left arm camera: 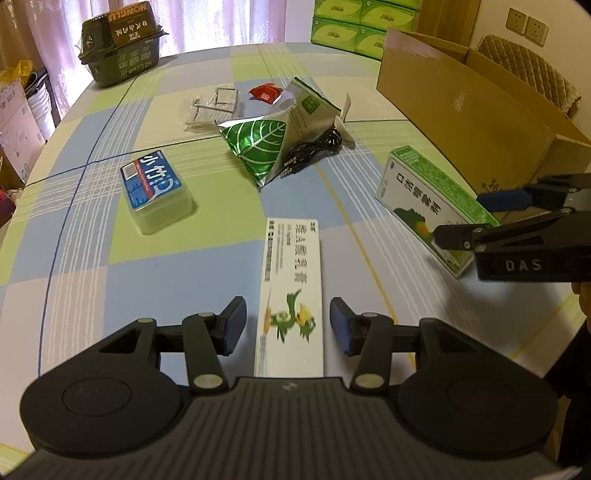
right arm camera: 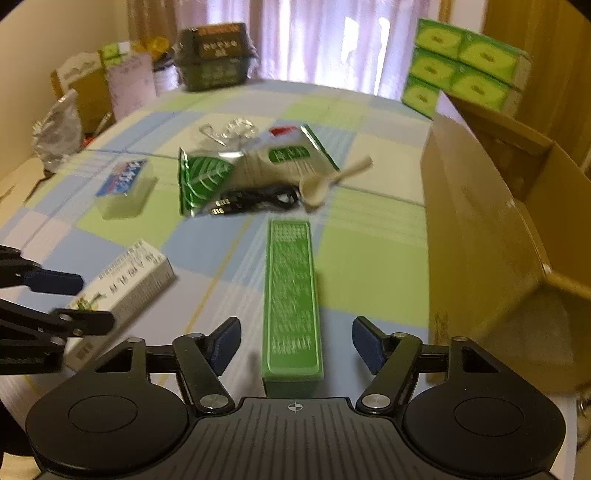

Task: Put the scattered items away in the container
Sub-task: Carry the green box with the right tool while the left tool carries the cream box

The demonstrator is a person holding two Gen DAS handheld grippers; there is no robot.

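Observation:
My left gripper [left arm camera: 288, 325] is open, its blue pads on either side of the near end of a long white box [left arm camera: 291, 266] lying flat on the checked tablecloth. My right gripper [right arm camera: 295, 343] is open too and straddles a green box [right arm camera: 291, 295] standing on its long edge, without touching it. Each gripper shows in the other's view: right gripper [left arm camera: 476, 218], left gripper [right arm camera: 74, 301]. The open cardboard box [left arm camera: 461, 99] stands at the right, just beyond the green box [left arm camera: 424, 199].
Mid-table lie a blue-labelled clear plastic case [left arm camera: 157, 190], a green leaf foil bag [left arm camera: 258, 144], a black cable [left arm camera: 314, 151], a beige spoon [right arm camera: 325, 184], a red packet [left arm camera: 266, 92] and a clear bag of metal parts [left arm camera: 210, 107]. A dark tub [left arm camera: 118, 48] and green tissue packs [left arm camera: 351, 26] stand at the back.

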